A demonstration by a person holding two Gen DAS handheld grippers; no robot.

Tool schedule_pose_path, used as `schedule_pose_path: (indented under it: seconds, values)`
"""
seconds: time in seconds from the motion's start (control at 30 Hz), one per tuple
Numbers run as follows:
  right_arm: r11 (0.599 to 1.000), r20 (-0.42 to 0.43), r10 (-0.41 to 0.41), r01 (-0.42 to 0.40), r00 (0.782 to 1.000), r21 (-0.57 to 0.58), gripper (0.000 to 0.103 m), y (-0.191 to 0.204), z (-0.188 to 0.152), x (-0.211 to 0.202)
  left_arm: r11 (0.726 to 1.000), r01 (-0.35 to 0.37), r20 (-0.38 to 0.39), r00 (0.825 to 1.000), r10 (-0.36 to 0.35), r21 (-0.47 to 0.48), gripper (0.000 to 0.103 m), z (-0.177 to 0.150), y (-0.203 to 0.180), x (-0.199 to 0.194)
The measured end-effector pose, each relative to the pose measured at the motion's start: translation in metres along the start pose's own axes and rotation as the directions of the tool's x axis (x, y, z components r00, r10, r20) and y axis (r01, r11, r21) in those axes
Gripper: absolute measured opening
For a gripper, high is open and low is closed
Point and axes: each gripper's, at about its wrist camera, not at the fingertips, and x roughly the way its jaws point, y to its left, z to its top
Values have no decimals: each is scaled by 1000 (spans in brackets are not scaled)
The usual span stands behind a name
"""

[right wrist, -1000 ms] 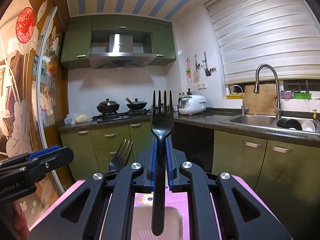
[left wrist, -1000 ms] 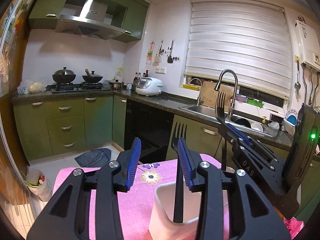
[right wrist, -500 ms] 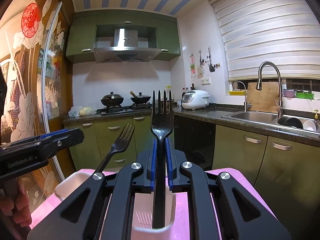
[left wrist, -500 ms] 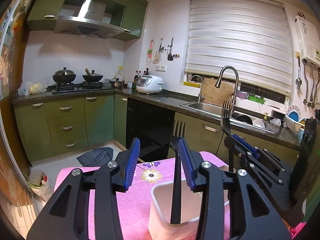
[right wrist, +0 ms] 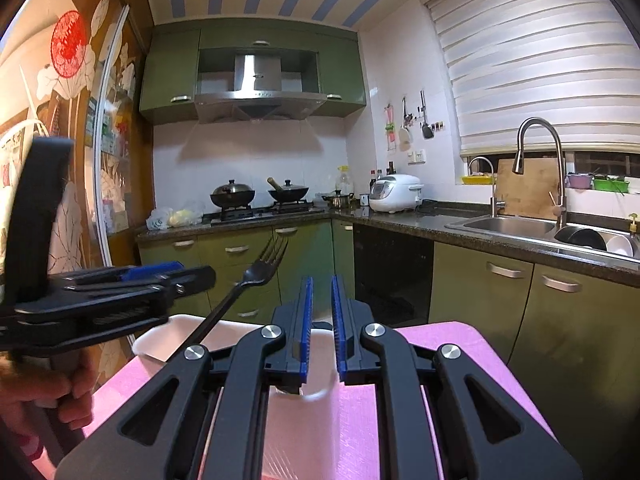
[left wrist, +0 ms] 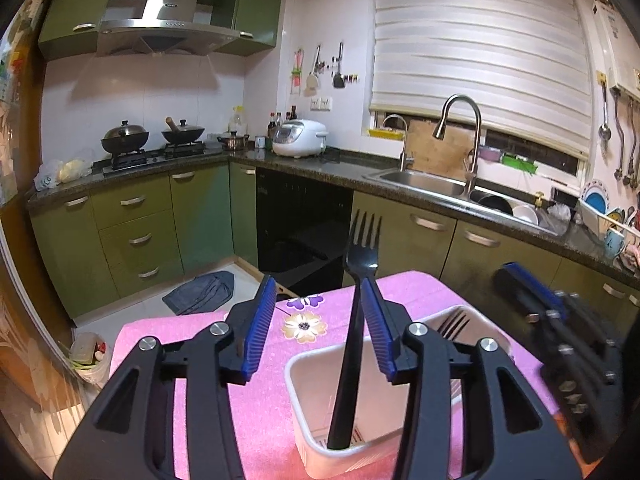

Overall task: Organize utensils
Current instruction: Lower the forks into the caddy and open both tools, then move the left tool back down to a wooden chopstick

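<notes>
A white utensil holder point(left wrist: 320, 372) stands on the pink cloth point(left wrist: 192, 344). A black fork point(left wrist: 356, 312) stands upright in it, leaning on the right pad of my open left gripper point(left wrist: 318, 320). A second fork point(left wrist: 452, 326) lies low in the holder behind. In the right wrist view the standing fork point(right wrist: 240, 292) leans out of the holder point(right wrist: 168, 340). My right gripper point(right wrist: 320, 308) is slightly open and empty, just right of the holder. It also shows blurred in the left wrist view point(left wrist: 560, 328).
The pink cloth point(right wrist: 440, 360) covers the table. Behind are green cabinets point(left wrist: 136, 220), a stove with pans point(left wrist: 152, 140), a rice cooker point(left wrist: 300, 138) and a sink point(left wrist: 432, 184). A bin point(left wrist: 88, 356) and a dark cloth point(left wrist: 204, 288) are on the floor.
My right gripper lowered its fork into the holder, opened and let it go. It has drawn back to the right. My left gripper stays open beside the first fork.
</notes>
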Motion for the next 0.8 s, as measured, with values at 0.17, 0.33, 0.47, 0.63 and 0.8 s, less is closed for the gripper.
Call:
schedule_pose_path:
  seconds: [0.17,0.33,0.47,0.63,0.8]
  values:
    - [1000,14,-5,5,1000,12,10,-10,5,-19,999,13,-26,1000,-12,34,48,3,-9,12]
    - [999,5,-15,15,1000,39,10,-22,8,-28,998,5,-107,994,2,70,48,0,-19,29]
    - [999,11,-17,16,1000,50,10,-26,12,-34,995,5,-100,995,4,96,44,-9,-23,27]
    - [996,-9,30,-30,999,85,10,-32,20,-28,994,12,-101,995,0,112,42,-10,-25,23]
    - [994,-3,46,-46,999,99,11,-35,29,-32,995,18,-79,997,-11,94,42,-8,-22,17]
